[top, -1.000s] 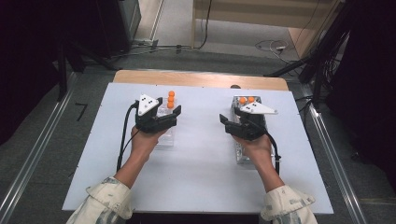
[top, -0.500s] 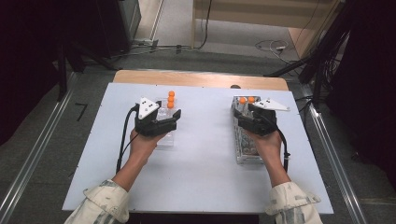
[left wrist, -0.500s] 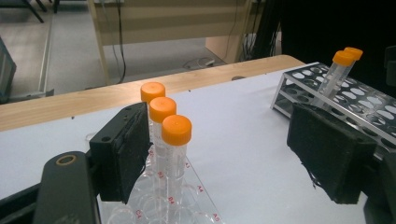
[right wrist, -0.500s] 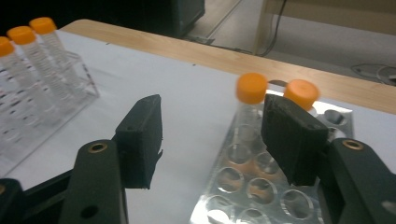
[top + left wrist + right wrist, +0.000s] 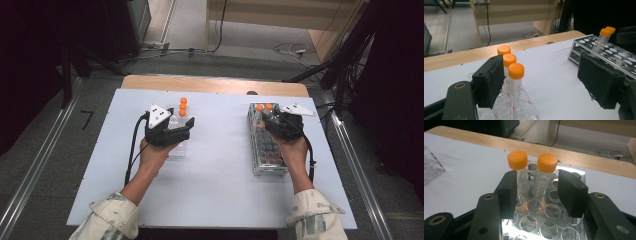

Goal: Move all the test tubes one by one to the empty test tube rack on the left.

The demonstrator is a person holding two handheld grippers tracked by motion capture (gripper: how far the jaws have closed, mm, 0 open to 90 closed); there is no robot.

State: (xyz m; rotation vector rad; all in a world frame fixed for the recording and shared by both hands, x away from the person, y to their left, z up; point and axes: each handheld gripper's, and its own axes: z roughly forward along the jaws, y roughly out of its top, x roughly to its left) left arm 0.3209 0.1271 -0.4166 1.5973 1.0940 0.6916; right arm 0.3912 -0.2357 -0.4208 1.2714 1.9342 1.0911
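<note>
Three clear tubes with orange caps (image 5: 516, 71) stand in a row in a clear plastic rack (image 5: 177, 150) on the white table. My left gripper (image 5: 544, 72) hangs over that rack (image 5: 524, 113), open wide, with the tubes just inside its left pad (image 5: 489, 83). From above, the left gripper (image 5: 172, 124) sits just behind the caps (image 5: 183, 106). Two more orange-capped tubes (image 5: 517, 159) stand at the far end of a shiny rack with many holes (image 5: 549, 220). My right gripper (image 5: 538, 182) is open and has just been closing; the tubes stand between and just beyond its jaws, untouched.
The white table top (image 5: 220, 175) has free room between the two racks and toward the person. A wooden strip (image 5: 215, 85) runs along its far edge. Metal rails (image 5: 360, 170) flank the table, and cables lie on the floor behind.
The right hand has moved to the right, over the far end of the shiny rack, and its jaws have narrowed. The left hand has kept still.
</note>
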